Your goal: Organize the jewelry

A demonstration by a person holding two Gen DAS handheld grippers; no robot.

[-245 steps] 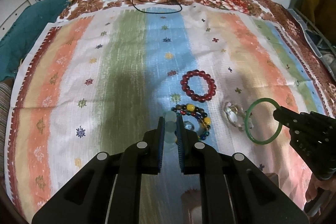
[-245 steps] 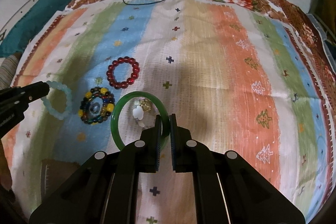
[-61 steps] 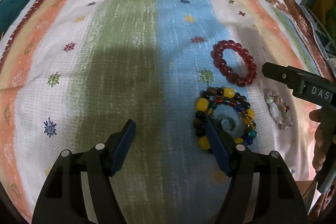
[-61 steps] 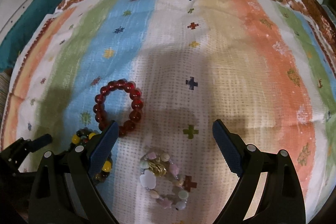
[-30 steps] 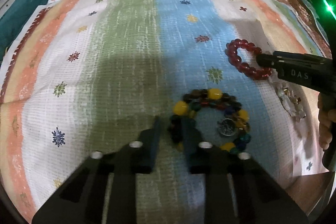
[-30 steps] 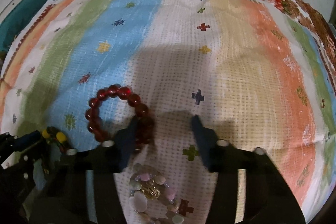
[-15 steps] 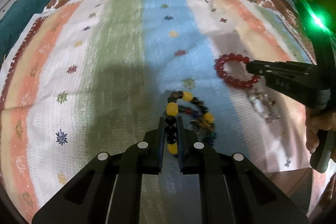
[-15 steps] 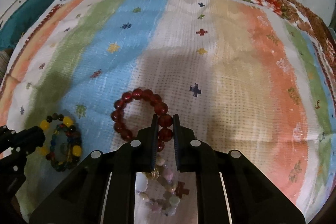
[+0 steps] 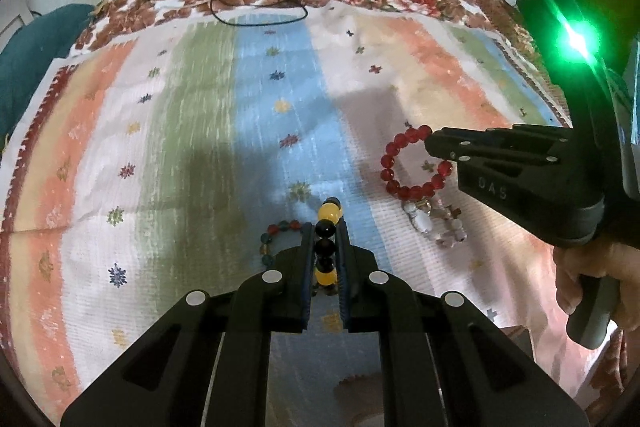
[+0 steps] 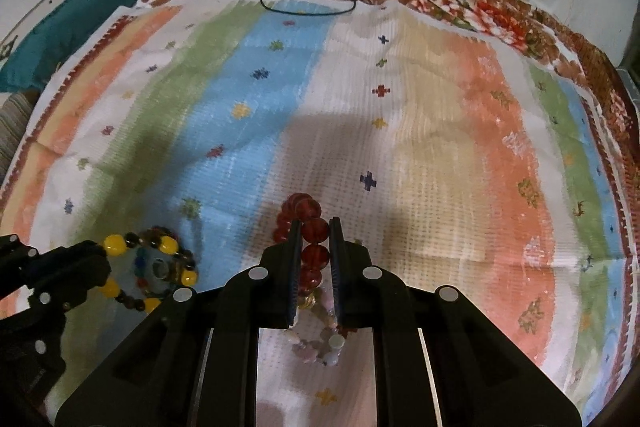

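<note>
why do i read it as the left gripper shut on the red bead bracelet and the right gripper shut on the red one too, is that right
Not quite. The left gripper is shut on the multicolored bead bracelet, with yellow and black beads between its fingers, as the left wrist view shows. The right gripper is indeed shut on the red bead bracelet.

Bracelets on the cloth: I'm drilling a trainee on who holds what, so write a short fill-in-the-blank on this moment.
1. The left gripper is shut on the ____ bracelet.
2. The right gripper is shut on the ____ bracelet.
3. The pale bracelet is held by ____ gripper.
4. The black cord lies at the cloth's ____ edge.

Missing: multicolored; red; neither; far
</note>
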